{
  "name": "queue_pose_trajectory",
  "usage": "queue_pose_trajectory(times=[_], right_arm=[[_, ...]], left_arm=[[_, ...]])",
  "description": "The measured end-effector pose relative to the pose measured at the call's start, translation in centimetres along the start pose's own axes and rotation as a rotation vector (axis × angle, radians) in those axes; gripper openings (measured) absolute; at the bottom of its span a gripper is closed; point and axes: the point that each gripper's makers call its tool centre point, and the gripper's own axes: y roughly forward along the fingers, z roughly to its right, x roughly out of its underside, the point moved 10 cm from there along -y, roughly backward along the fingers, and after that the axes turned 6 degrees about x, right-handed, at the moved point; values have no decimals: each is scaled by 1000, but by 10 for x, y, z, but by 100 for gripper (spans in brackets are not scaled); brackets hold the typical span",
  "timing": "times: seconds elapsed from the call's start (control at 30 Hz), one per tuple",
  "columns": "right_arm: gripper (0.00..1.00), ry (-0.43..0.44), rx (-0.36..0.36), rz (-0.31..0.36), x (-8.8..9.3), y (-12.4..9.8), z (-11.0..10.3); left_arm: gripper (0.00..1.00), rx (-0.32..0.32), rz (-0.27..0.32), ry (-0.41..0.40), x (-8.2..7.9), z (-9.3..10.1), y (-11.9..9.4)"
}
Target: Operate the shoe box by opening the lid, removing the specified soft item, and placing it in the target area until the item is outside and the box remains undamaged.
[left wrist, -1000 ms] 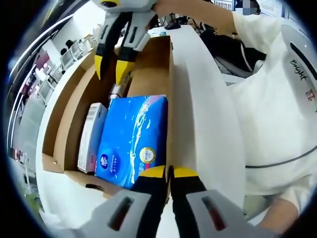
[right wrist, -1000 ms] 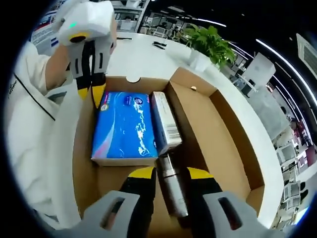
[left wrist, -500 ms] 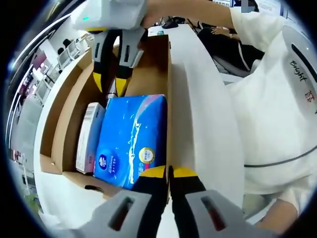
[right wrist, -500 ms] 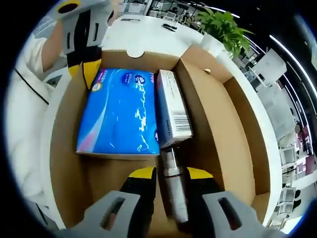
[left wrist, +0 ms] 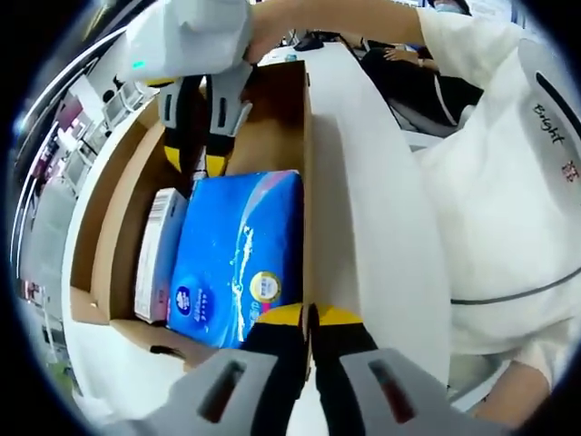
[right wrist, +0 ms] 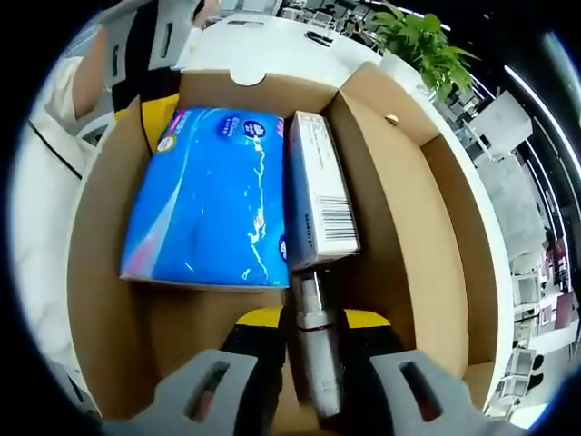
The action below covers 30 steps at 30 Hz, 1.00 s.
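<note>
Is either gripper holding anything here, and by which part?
The right gripper straddles the silver bottle around its body; whether it is clamped cannot be told. The left gripper pinches the box wall.

Matt cardboard shoe box — glossy plastic tissue pack.

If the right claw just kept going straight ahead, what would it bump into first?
Probably the silver bottle, lying between the right claw's open tips. Just beyond it stands the small white carton beside the blue tissue pack. Depth is hard to judge here.
</note>
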Motion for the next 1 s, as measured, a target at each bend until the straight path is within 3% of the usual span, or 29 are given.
queue_pose_trajectory(times=[0.07,0.27,0.43,0.5,0.67,0.77,1.0], right_arm=[[20,-8,2,-14,3,3,0],[18,-30,-13,-30,3,2,2],[18,-17,-45,-96,6,-3,0],[18,8,-80,-130,9,-7,-1],[18,40,-186,-244,15,-11,5],[18,58,-181,-224,12,-8,7],[25,36,-207,-219,4,3,7]], left_arm=[[2,-16,15,59,2,1,-4],[3,-14,-8,31,-1,0,-4],[4,-31,8,52,-3,1,-14],[4,-39,28,21,-5,2,-22],[4,-53,-1,10,-7,5,-25],[2,-22,-15,11,-10,9,-23],[2,-31,-13,25,-9,10,-22]])
